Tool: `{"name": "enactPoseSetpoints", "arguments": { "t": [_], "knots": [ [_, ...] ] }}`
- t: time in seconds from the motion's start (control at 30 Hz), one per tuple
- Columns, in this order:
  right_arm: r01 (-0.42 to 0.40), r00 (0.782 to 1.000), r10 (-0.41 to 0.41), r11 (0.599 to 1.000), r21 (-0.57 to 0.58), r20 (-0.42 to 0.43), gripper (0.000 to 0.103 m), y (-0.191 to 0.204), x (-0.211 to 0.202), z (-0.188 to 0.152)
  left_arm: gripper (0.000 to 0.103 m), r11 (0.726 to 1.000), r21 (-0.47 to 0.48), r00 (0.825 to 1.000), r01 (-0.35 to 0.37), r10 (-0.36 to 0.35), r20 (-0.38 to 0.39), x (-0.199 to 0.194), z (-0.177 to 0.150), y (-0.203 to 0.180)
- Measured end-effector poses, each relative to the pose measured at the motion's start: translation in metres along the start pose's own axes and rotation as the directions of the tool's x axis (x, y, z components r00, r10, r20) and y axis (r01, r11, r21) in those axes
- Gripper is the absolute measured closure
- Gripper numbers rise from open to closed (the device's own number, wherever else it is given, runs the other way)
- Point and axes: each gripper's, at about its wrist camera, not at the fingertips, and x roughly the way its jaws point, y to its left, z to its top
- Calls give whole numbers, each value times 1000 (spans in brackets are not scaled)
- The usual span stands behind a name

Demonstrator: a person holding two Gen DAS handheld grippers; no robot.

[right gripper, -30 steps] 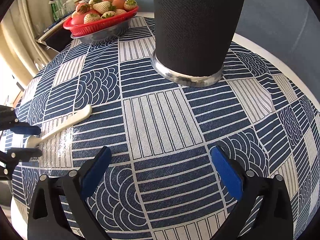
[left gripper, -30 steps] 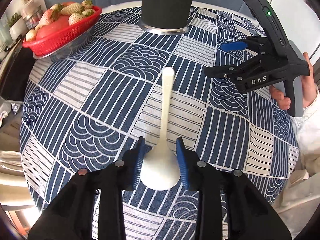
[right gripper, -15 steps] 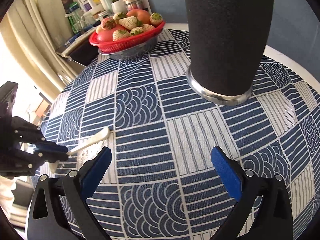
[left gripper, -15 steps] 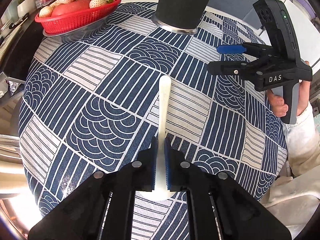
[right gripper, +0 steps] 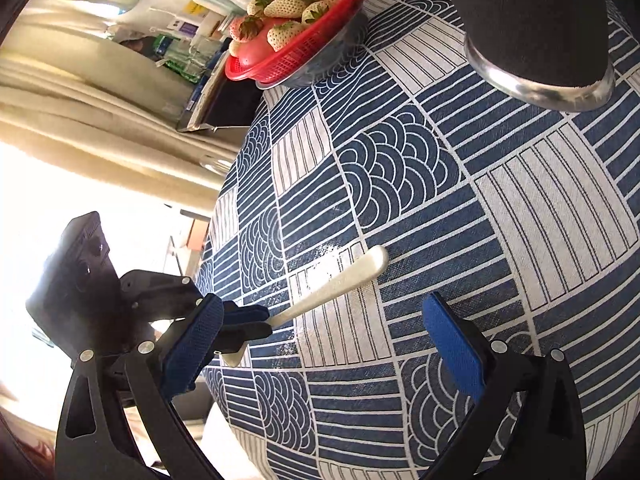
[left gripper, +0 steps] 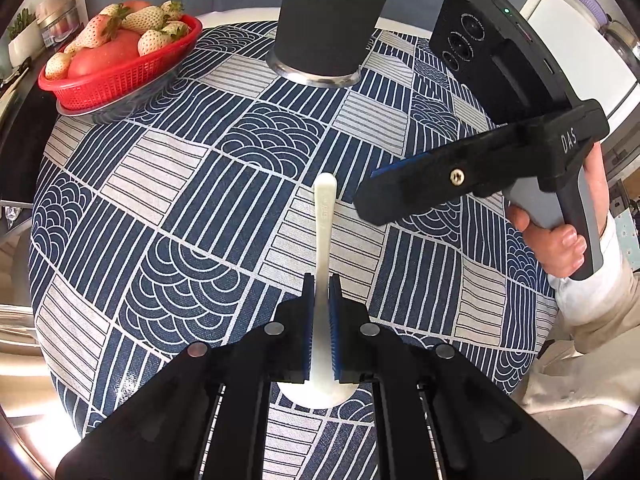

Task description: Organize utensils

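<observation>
The left gripper (left gripper: 322, 320) is pinching the white spoon (left gripper: 323, 232) near its bowl, handle lying along the patterned tablecloth (left gripper: 192, 208) and pointing straight away towards the black utensil holder (left gripper: 332, 20). The right gripper (right gripper: 320, 344) is hovering just beside, jaws wide, holding nothing; the left is the nearer

Left gripper clamped, right gripper spread wide

The left gripper (left gripper: 321, 328) points steeply down, its blue pads (left gripper: 307, 332) pressed together on a thin white spoon handle (left gripper: 323, 216) (the grip sits near the bowl end). The right gripper (right gripper: 324, 348), held by a hand (left gripper: 560, 240) in a pale sleeve (left gripper: 588, 304), is tilted sideways with its jaws well apart and nothing between them
</observation>
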Motion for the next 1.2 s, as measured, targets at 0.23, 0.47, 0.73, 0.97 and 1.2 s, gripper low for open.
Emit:
{"name": "enactPoseSetpoints", "arguments": {
  "t": [0.23,0.47,0.73,0.97,1.2],
  "knots": [
    [-27,999,20,988,154,47,8,-2,5,2,96,998,38,998,56,-57,14,2,9,-12],
    [-90,996,82,963,256,41,102,-26,20,2,102,996,60,997,69,-70,23,1,10,-20],
    [-56,997,44,972,227,59,101,-28,10,7,102,1000,11,999,26,-26,39,-8,-1,-5],
    [123,989,-130,987,107,66,80,-13,2,11,49,994,-20,994,-105,106,37,-22,-18,7],
    [300,949,-293,953,-47,119,36,10,-7,9,35,975,-27,975,-222,221,-20,-19,-32,8]
  ]
}}
